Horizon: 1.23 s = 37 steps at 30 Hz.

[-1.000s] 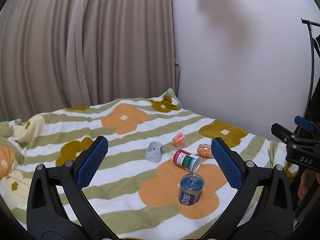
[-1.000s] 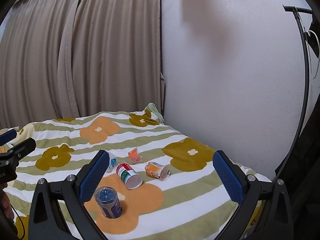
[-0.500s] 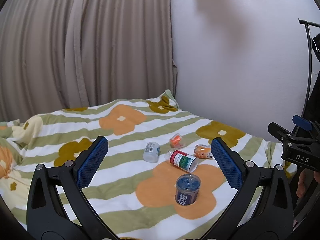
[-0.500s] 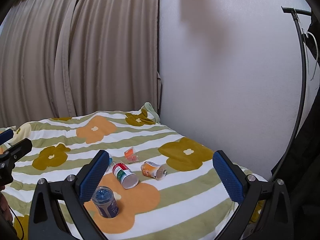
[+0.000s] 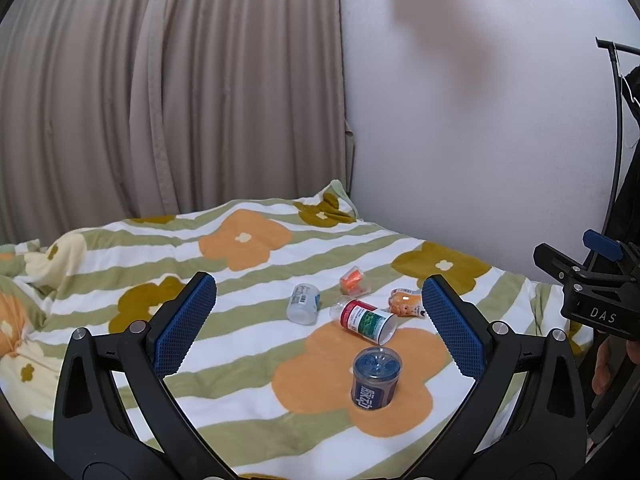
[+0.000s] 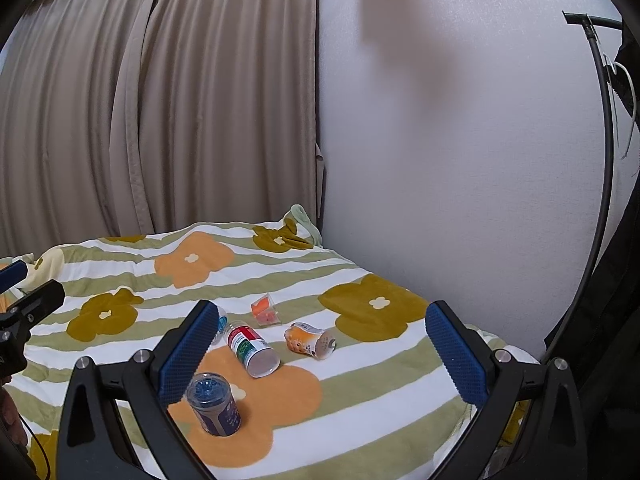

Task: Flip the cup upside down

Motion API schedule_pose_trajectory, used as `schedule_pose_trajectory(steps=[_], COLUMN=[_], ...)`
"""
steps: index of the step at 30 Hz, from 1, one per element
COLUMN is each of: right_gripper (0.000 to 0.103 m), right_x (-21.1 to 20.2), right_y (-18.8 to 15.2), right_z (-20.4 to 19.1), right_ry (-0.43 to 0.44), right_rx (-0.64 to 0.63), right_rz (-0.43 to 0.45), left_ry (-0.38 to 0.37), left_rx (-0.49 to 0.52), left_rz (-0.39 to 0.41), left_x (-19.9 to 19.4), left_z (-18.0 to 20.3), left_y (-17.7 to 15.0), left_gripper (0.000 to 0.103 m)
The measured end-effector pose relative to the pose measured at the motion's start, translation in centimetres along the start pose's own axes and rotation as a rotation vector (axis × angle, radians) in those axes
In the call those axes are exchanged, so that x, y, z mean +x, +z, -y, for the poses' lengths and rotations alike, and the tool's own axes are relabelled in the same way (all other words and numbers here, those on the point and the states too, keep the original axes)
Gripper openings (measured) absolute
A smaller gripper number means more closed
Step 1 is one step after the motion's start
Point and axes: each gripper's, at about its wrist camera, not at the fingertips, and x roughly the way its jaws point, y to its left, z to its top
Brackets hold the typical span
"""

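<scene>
A blue cup (image 5: 375,378) stands on end on an orange flower of the floral bedspread (image 5: 256,376); it also shows in the right wrist view (image 6: 214,404). A red-and-green cup (image 5: 367,319) (image 6: 253,348), an orange cup (image 5: 406,302) (image 6: 310,339) and a clear white-labelled cup (image 5: 304,303) lie on their sides behind it. My left gripper (image 5: 318,322) is open and empty, held above the bed short of the cups. My right gripper (image 6: 320,350) is open and empty, to the right of the blue cup.
A small orange clear-plastic piece (image 5: 354,280) (image 6: 266,312) lies beyond the cups. A beige curtain (image 5: 160,92) and a white wall (image 5: 480,120) stand behind the bed. A black clothes rack (image 6: 600,160) stands at the right edge.
Both grippers have drawn back and risen slightly, so the cups sit a little lower and smaller in view. Neither has touched anything; the cups have not moved.
</scene>
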Motion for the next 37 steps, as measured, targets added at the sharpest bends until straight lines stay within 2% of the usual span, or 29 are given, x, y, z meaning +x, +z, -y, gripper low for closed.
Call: schedule_pose_trajectory(steps=[25,37], right_gripper=[0.103,0.103], right_x=[0.04,0.12], right_y=[-0.04,-0.05], right_z=[-0.71,-0.76], right_ry=[0.007,0.009], right_rx=[-0.005,-0.004], right_rz=[-0.004,-0.005], left_ry=[0.008,0.013], left_rx=[0.004,0.009], left_rz=[0.024,0.074], left_x=[-0.24,-0.54], left_z=[-0.25,-0.22], left_y=[0.41,0.33], left_gripper=[0.102,0.103])
